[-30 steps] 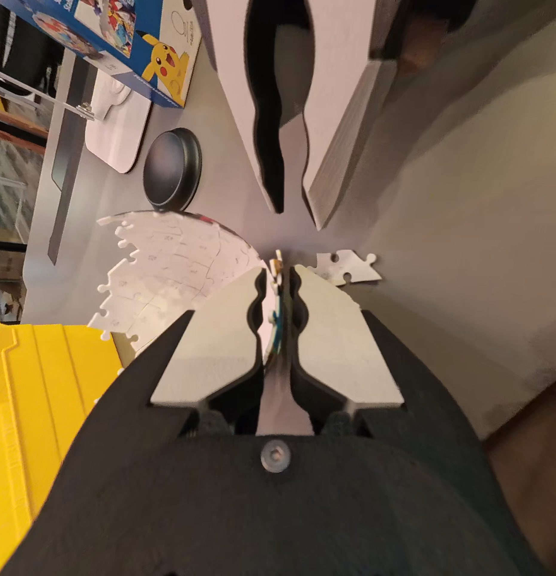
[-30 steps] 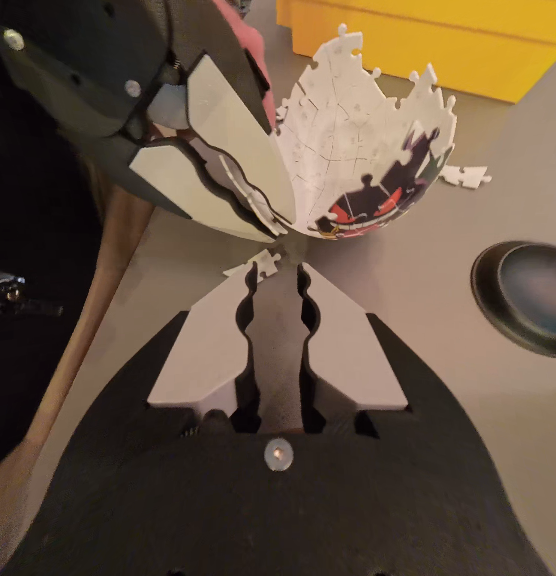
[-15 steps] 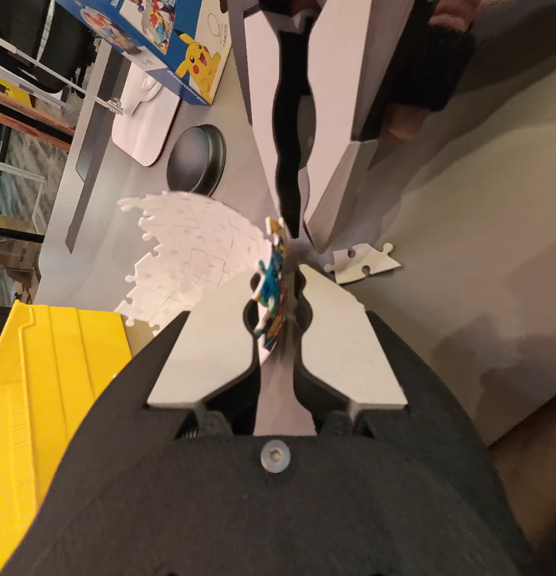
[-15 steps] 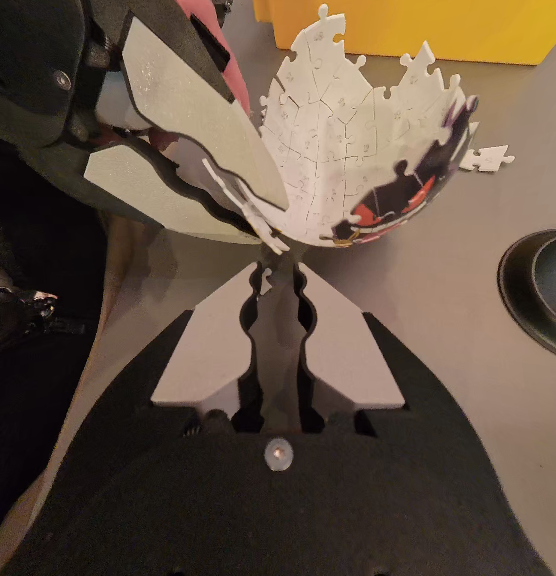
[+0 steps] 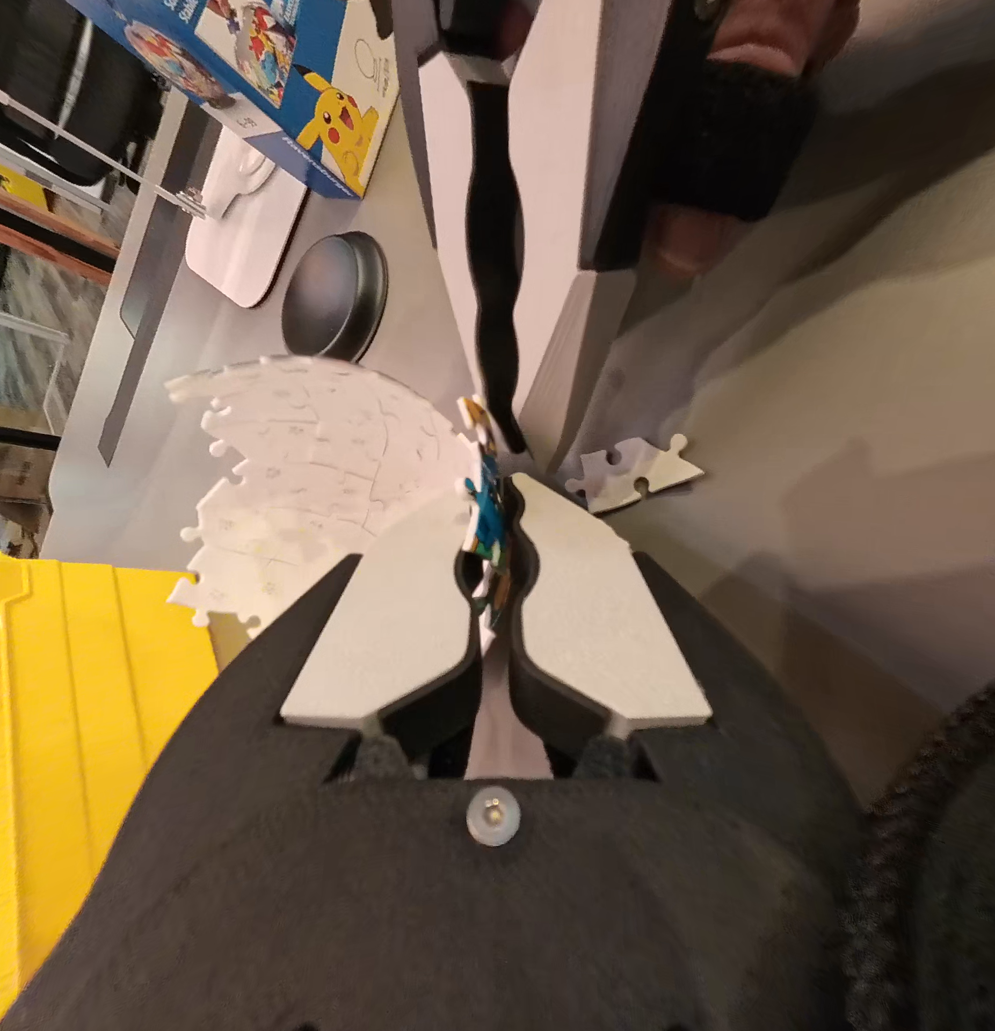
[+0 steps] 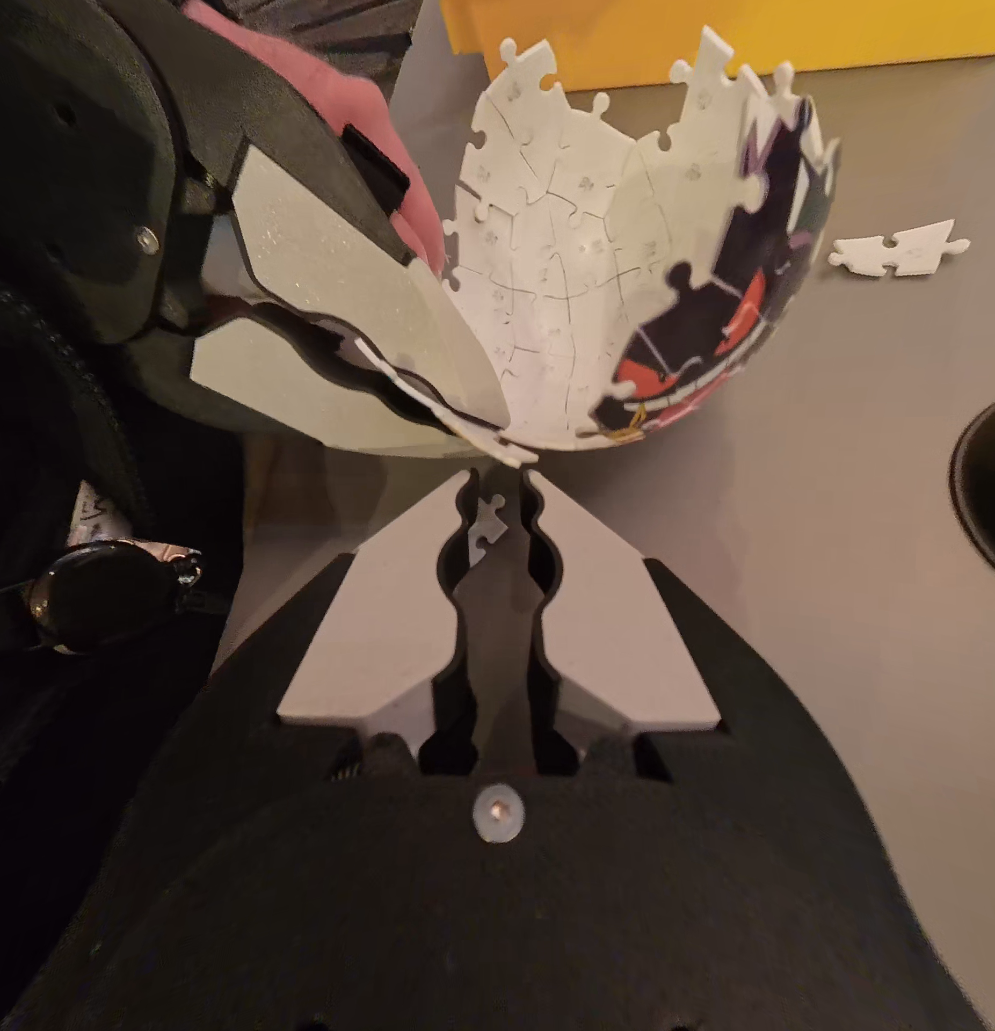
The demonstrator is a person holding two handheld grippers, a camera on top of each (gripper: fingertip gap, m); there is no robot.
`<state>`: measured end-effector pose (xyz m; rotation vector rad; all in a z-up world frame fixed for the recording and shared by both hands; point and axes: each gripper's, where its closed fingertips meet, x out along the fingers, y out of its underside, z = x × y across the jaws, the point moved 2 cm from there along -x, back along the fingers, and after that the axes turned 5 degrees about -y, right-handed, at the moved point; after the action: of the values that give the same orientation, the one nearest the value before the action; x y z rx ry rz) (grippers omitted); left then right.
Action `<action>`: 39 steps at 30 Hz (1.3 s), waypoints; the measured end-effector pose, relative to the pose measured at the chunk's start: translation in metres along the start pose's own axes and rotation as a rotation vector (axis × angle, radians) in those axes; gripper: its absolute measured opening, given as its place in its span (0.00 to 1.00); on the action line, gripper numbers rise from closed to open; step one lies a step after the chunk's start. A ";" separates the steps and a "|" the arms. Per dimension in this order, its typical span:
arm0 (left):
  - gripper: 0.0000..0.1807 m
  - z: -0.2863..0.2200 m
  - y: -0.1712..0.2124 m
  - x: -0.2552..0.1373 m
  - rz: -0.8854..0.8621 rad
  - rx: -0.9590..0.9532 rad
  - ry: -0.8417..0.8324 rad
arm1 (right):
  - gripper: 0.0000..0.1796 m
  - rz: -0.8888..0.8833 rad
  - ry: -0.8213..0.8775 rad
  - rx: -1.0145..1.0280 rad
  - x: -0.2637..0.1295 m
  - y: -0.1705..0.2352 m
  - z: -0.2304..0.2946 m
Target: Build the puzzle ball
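Since a second ago the right gripper (image 6: 498, 480) has closed in on the loose piece (image 6: 486, 524), fingers still apart. Half-built puzzle ball (image 6: 612, 268), a light, brittle shell, is pinched at its rim by the left gripper (image 5: 498, 496), tilted on the grey surface (image 6: 818, 558); better held by edges.

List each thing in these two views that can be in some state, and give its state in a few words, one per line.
Left gripper: shut on the shell's edge.
Right gripper: open, empty, above a loose piece.
Puzzle ball shell: part built, open bowl, held tilted.
Loose piece: flat on the table.
Joined pair of pieces: flat, apart from the shell.
Puzzle box: lying flat.
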<state>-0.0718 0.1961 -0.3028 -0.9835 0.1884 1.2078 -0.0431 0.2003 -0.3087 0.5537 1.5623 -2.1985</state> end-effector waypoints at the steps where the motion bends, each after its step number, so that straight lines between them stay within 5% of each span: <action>1: 0.02 -0.001 0.000 0.000 -0.002 -0.001 0.000 | 0.07 -0.002 -0.002 0.005 0.001 -0.001 0.000; 39: 0.03 0.000 0.009 0.008 -0.017 -0.008 0.065 | 0.00 -0.031 0.053 0.028 0.011 -0.004 -0.009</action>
<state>-0.0761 0.2022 -0.3123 -1.0304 0.2259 1.1624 -0.0535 0.2097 -0.3138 0.6056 1.5789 -2.2488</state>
